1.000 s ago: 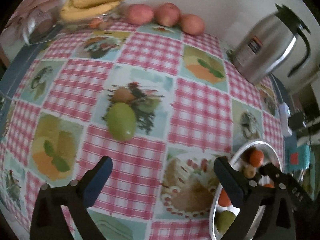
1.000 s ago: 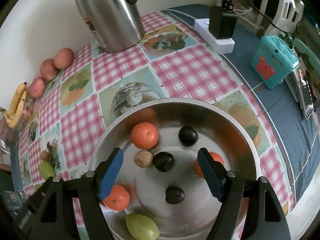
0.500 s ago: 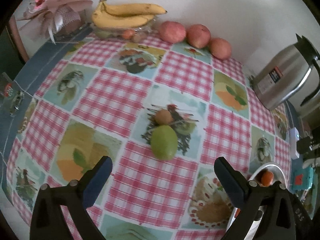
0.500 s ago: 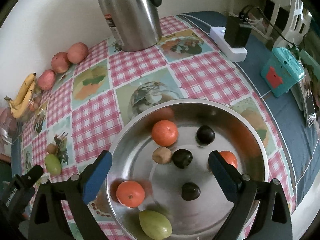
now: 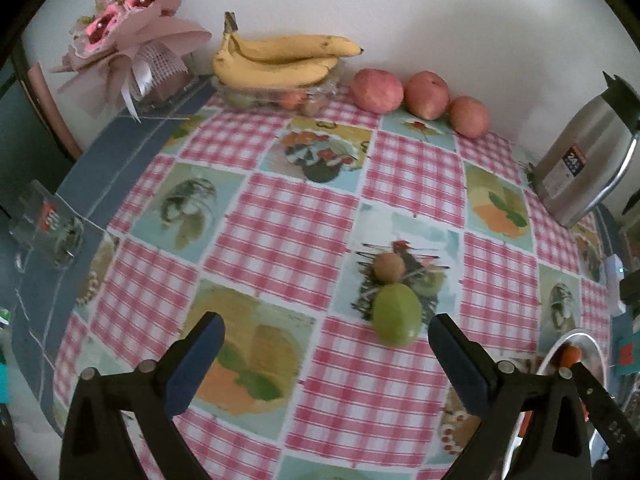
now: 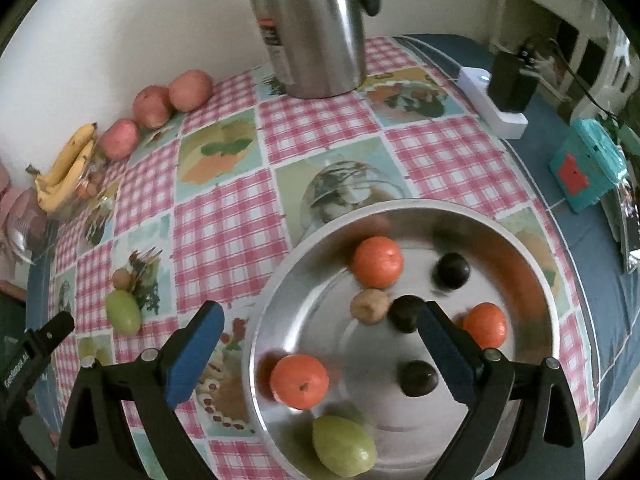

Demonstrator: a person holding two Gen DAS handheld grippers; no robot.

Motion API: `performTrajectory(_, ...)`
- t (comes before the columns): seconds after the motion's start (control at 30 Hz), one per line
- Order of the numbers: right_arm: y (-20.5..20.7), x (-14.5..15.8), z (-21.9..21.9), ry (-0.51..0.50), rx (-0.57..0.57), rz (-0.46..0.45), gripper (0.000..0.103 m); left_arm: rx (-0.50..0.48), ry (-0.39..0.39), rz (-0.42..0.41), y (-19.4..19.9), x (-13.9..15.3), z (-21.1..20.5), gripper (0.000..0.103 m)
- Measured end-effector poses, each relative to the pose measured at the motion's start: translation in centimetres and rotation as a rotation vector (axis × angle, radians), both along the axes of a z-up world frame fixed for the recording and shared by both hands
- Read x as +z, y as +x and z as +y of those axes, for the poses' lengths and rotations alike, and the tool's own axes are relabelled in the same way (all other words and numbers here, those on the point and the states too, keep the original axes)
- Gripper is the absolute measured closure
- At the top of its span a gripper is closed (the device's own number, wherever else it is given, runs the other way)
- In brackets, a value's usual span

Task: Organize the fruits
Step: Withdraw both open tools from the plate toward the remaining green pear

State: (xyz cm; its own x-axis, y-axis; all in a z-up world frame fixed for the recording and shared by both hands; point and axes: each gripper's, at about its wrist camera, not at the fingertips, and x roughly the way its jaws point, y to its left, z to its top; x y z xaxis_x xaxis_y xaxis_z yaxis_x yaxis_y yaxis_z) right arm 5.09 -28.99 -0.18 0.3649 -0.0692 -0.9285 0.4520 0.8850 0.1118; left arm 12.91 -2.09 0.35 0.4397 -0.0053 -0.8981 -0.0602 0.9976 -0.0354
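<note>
A green fruit (image 5: 397, 315) and a small brown fruit (image 5: 389, 267) lie together on the checked tablecloth, just ahead and right of centre of my open, empty left gripper (image 5: 326, 354). They also show in the right wrist view (image 6: 123, 311). My right gripper (image 6: 320, 342) is open and empty above the left rim of a steel bowl (image 6: 532, 248). The bowl holds three oranges (image 6: 377, 262), several dark fruits (image 6: 452, 271), a brown fruit (image 6: 369, 306) and a green fruit (image 6: 343, 445).
Bananas (image 5: 280, 62) on a clear dish and three red apples (image 5: 426, 95) line the back wall. A steel thermos jug (image 6: 316, 26) stands at the back. A bouquet (image 5: 128, 46), a power strip (image 6: 494, 110) and a teal box (image 6: 586, 164) lie off the cloth.
My left gripper has swung left, so the green fruit now sits right of centre. My right gripper has pulled back and left from over the bowl. Both stay open.
</note>
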Motion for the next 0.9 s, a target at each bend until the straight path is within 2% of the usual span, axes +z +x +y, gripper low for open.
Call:
performTrajectory(0.17,0.6,0.1,1.7,0.001,0.061,-0.004,0.006,-0.007,0.051,-0.015,0.2,0.4,1.2,0.000)
performTrajectory(0.3,1.0,0.1,3.1,0.008,0.104,-0.006,0.006,-0.007,0.064,-0.015,0.3,0.5,2.0,0.000)
performTrajectory(0.57,2.0,0.0,5.6,-0.001,0.167,0.000,0.006,0.037,0.046,0.003,0.5,0.1,4.4,0.000)
performTrajectory(0.9,4.0,-0.7,9.8,0.049,0.270,-0.009,0.006,0.079,-0.011,0.062,1.5,-1.8,5.9,0.000)
